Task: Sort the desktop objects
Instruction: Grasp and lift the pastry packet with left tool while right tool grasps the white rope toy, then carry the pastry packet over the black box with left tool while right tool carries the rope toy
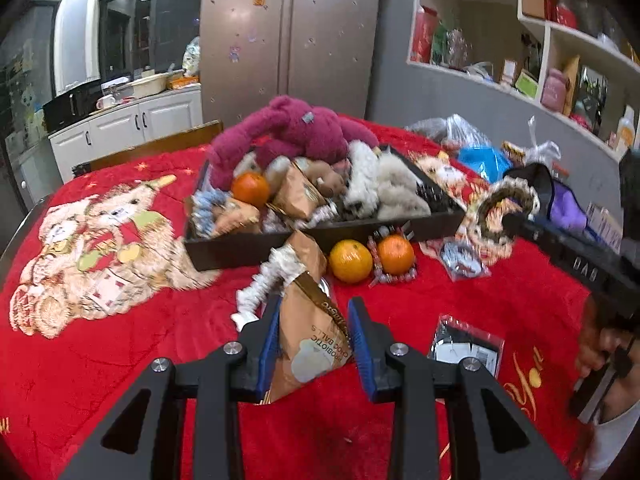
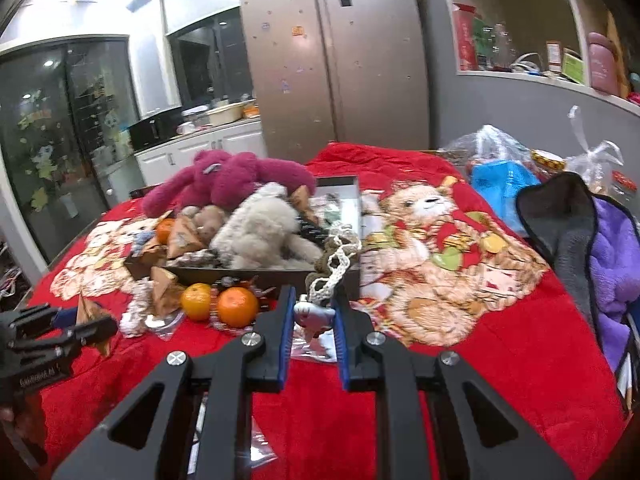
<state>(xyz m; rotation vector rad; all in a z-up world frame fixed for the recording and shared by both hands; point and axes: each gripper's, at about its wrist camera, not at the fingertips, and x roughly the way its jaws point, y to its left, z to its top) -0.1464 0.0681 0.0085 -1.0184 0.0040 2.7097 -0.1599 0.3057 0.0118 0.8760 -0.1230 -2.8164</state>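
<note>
A black tray [image 1: 248, 246] on the red blanket holds a magenta plush [image 1: 296, 128], a white plush [image 1: 396, 188], an orange [image 1: 251, 189] and snack packets. My left gripper [image 1: 314, 312] is shut on a brown snack packet [image 1: 308, 332] in front of the tray. Two oranges [image 1: 351, 261] [image 1: 396, 254] lie by the tray's front wall. My right gripper [image 2: 312, 304] is shut on a small grey-and-red charm [image 2: 312, 314] with a white crocheted cord [image 2: 334, 268], near the tray's [image 2: 260, 278] right front corner. The right gripper also shows in the left wrist view [image 1: 516, 220], holding a round fuzzy item.
A white crocheted item [image 1: 264, 280] lies beside the held packet. A clear packet [image 1: 466, 344] lies at the right front. Plastic bags [image 2: 496, 148], a blue bag [image 2: 502, 180] and a purple-grey cloth [image 2: 592, 240] crowd the right side. A fridge and shelves stand behind.
</note>
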